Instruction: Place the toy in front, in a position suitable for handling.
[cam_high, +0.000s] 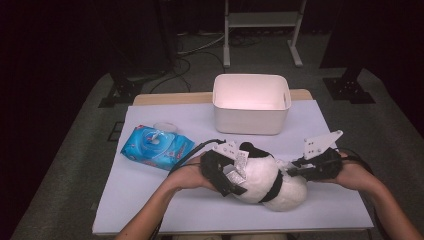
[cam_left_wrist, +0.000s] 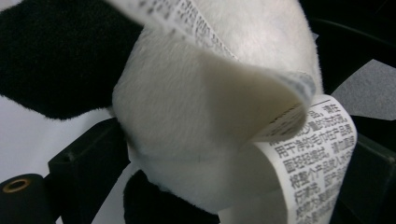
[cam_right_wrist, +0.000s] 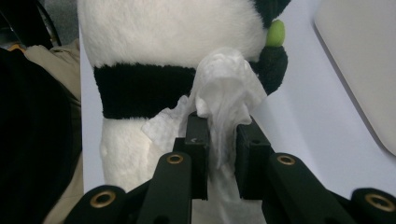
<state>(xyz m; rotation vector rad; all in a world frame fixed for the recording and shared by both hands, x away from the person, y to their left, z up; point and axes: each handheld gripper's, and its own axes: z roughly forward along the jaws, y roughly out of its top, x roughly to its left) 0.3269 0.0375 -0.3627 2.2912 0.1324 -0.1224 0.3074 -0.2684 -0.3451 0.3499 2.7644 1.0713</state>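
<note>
A plush panda (cam_high: 265, 182) lies at the desk's (cam_high: 150, 200) six o'clock edge, gripped around its body by the left claw (cam_high: 227, 175). The right claw (cam_right_wrist: 219, 140), nearly closed, pinches a crumpled white wipe (cam_right_wrist: 226, 88) against the toy's side. A pack of wet wipes (cam_high: 157, 146) sits at nine o'clock, a white bin (cam_high: 251, 102) at twelve.

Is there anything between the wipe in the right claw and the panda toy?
Nothing visible. The right claw is shut on the white wipe, and the wipe's bunched end already lies against the panda toy, beside its black band.
</note>
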